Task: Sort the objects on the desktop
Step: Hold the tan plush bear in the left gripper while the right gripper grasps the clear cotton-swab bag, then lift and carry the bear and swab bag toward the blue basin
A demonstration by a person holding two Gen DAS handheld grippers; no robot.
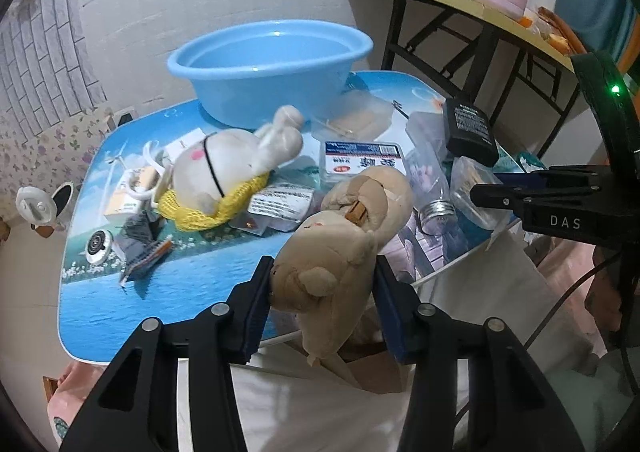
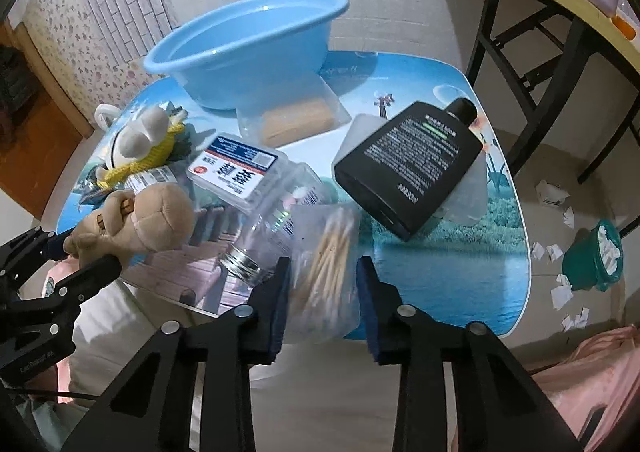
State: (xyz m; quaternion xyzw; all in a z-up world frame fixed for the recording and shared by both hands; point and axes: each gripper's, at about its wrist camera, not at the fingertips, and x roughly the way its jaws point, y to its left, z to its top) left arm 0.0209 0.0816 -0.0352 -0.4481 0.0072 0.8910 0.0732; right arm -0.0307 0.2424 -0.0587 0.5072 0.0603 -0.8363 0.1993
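A: What sits between the left gripper (image 1: 322,308) pads?

B: A tan plush bear (image 1: 340,252), soft and squashed; both dark blue pads press its sides, so it is gripped, lifted at the near edge of the table (image 1: 100,304).

A: And the right gripper (image 2: 323,300)?

B: Its jaws pinch a crinkly clear plastic bag (image 2: 320,264) of thin wooden sticks, also at the table's near edge.

A: Beyond them?

B: A clear bottle (image 2: 272,228) with a ribbed metal cap lies on the table just behind the bag. A flat black bottle (image 2: 404,168) rests tilted on a frosted box. The round, smooth blue basin (image 1: 272,64) stands at the table's far edge, nothing in it that I can make out. A white plush toy (image 1: 236,168) on yellow netting lies in front of the basin.
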